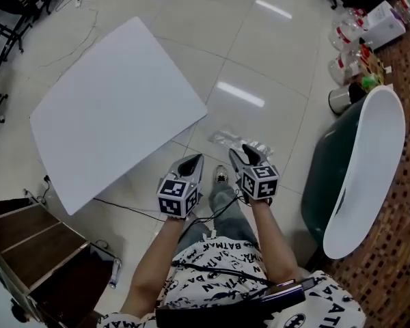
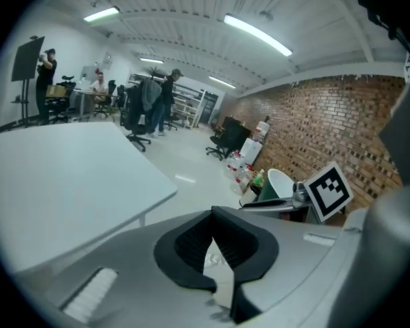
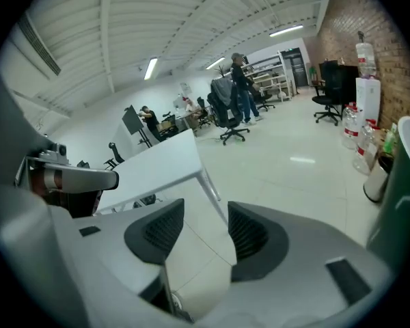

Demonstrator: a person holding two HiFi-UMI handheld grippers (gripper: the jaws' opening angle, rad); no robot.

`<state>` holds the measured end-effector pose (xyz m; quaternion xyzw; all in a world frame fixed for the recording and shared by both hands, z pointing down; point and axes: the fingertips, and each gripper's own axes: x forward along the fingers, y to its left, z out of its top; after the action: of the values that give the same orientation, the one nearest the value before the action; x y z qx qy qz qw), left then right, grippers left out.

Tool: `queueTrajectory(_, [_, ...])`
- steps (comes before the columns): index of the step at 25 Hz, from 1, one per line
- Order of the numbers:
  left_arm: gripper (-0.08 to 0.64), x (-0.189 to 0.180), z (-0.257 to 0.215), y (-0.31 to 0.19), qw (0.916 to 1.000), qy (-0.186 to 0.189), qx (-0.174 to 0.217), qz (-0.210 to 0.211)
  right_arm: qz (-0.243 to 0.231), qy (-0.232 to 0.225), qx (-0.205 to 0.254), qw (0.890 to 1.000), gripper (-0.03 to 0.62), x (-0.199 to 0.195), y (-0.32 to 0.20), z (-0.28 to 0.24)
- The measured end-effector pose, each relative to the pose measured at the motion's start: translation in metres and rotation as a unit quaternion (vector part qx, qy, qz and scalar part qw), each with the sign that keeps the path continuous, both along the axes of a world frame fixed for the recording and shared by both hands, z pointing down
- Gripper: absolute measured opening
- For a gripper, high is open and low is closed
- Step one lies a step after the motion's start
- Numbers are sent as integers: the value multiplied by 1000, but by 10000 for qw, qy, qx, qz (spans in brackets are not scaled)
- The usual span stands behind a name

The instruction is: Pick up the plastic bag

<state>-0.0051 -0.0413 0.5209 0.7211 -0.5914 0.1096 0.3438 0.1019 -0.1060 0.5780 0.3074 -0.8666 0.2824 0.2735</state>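
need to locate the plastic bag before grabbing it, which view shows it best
The head view: the plastic bag lies crumpled on the floor tiles, in full sight. The left and right gripper views aim farther off; neither shows the bag recognisably.

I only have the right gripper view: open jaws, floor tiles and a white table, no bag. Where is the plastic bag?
Observer: In the head view the plastic bag lies on the floor, showing just beyond the tips of the right gripper, which is not on it.
Operator: Is it under the table?
Observer: No. It is on bare tiles to the right of the white table, apart from its corner.
Operator: And the left gripper?
Observer: The left gripper has its jaws together at the tips, with nothing between them.
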Motion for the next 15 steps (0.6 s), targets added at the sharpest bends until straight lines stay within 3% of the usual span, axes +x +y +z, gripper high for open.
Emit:
queueTrajectory(6, [2, 49, 77, -50, 9987, 4, -351, 361, -66, 550, -319, 9980, 218, 41, -33, 93])
queueTrajectory(15, [2, 84, 240, -89, 9904, -45, -1205, 673, -157, 895, -766, 9929, 218, 59, -72, 242])
